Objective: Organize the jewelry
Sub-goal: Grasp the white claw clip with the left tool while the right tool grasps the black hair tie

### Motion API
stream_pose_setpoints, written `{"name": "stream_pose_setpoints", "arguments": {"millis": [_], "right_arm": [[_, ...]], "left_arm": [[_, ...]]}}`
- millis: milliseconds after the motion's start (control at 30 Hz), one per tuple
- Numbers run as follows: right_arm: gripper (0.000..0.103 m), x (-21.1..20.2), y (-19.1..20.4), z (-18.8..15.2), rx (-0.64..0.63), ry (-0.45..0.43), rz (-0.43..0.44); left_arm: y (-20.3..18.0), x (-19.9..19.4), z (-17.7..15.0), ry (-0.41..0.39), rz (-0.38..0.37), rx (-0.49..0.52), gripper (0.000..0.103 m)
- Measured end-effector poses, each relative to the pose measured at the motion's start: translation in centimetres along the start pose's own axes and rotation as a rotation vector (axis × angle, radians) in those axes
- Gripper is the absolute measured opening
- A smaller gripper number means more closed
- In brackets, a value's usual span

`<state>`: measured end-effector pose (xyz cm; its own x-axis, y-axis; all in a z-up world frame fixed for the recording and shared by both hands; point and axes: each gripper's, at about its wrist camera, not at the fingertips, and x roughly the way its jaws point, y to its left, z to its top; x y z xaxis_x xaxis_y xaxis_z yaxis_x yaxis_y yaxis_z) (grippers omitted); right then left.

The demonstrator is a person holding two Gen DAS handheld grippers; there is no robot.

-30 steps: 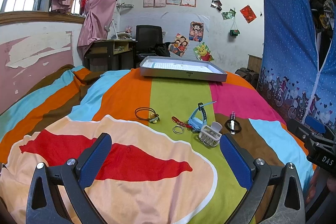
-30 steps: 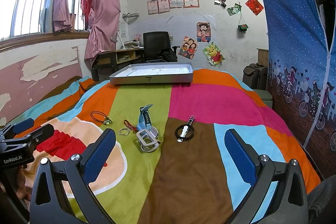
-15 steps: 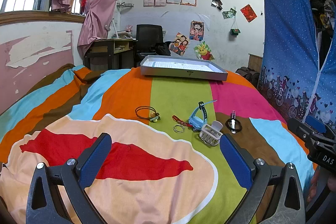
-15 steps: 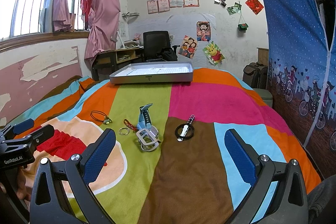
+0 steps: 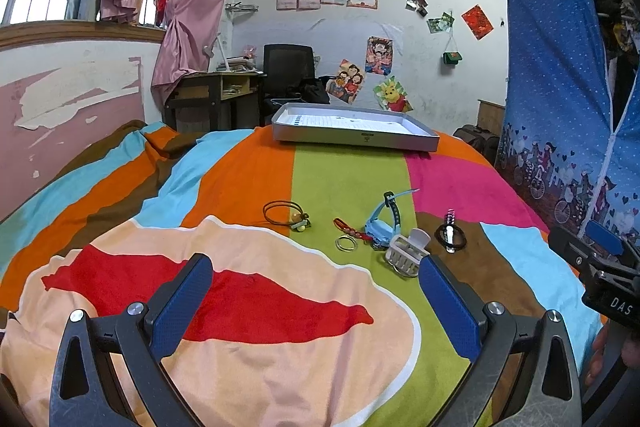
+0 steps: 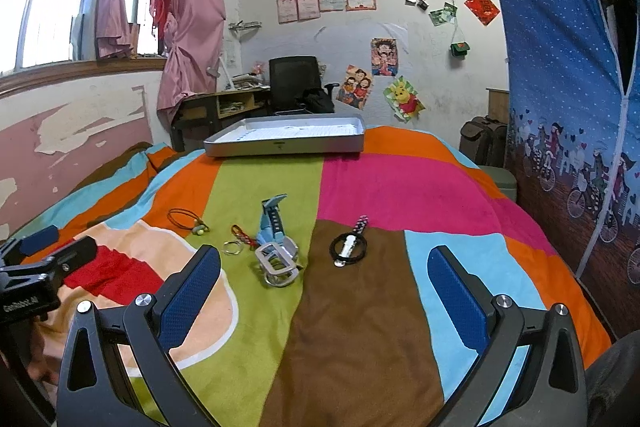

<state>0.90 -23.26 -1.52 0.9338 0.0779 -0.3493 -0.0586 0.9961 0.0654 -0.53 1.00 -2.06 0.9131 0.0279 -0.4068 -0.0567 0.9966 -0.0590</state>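
Note:
Jewelry lies in a row on the striped bedspread. A dark cord bracelet with beads (image 5: 287, 214) (image 6: 186, 219), a red cord with silver rings (image 5: 347, 235) (image 6: 239, 239), a blue watch (image 5: 385, 219) (image 6: 273, 220), a white hair claw (image 5: 408, 253) (image 6: 278, 260) and a black hair tie with a clip (image 5: 451, 236) (image 6: 349, 245). A grey tray (image 5: 352, 139) (image 6: 288, 145) sits at the far end of the bed. My left gripper (image 5: 316, 303) is open and empty, short of the items. My right gripper (image 6: 324, 291) is open and empty too.
The right gripper's body shows at the right edge of the left wrist view (image 5: 600, 267); the left one shows at the left edge of the right wrist view (image 6: 36, 267). A desk and chair (image 6: 296, 83) stand beyond the bed. A blue curtain (image 6: 560, 67) hangs on the right.
Almost nothing; the left wrist view has shifted very slightly. Both grippers stay open and the jewelry has not moved.

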Motion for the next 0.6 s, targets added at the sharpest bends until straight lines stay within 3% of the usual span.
{"name": "stream_pose_setpoints", "arguments": {"millis": [133,300,467,600], "right_arm": [[0.102,1.2,0.1,-0.1,-0.023,0.033,-0.004],[0.102,4.5,-0.4,0.8,-0.143,0.101,0.061],[0.102,7.2,-2.3,3.0,-0.146,0.116,0.093],[0.102,10.1,-3.4,3.9,-0.159,0.121,0.114]], "left_arm": [[0.0,0.5,0.6,0.023,0.007,0.007,0.103],[-0.3,1.9,1.0,0.079,-0.002,0.018,0.103],[-1.8,4.8,2.0,0.114,0.008,-0.016,0.103],[-3.6,7.8,2.3,0.127,-0.046,-0.017,0.103]]}}
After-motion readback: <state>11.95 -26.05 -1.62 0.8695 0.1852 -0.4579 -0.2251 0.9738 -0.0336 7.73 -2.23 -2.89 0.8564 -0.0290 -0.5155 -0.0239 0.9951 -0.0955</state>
